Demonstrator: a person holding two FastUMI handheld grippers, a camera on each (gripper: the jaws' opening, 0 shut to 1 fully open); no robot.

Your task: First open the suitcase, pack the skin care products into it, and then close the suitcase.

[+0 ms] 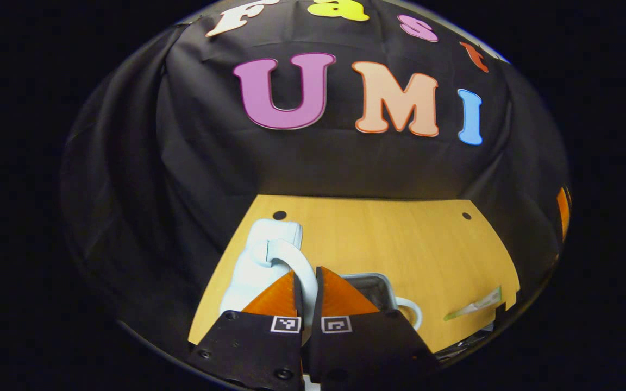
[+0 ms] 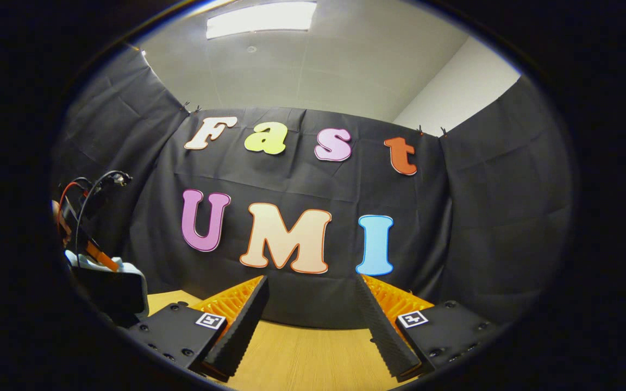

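In the left gripper view a small white suitcase (image 1: 258,260) lies on the wooden table (image 1: 400,239), with a dark, grey-rimmed opening (image 1: 370,288) beside it. Its curved white handle (image 1: 291,258) runs down between the fingers of my left gripper (image 1: 306,271), which is shut on it. A pale green skin care tube (image 1: 473,308) lies on the table at the right. In the right gripper view my right gripper (image 2: 311,278) hangs open over the table (image 2: 302,358) with nothing between its fingers. At that view's left edge the left gripper (image 2: 87,217) shows with its cables, above the white suitcase (image 2: 128,271).
Black cloth walls close the table at the back and on both sides. Two dark holes (image 1: 279,215) (image 1: 466,215) mark the table's far corners. Bare wood lies between the suitcase and the tube.
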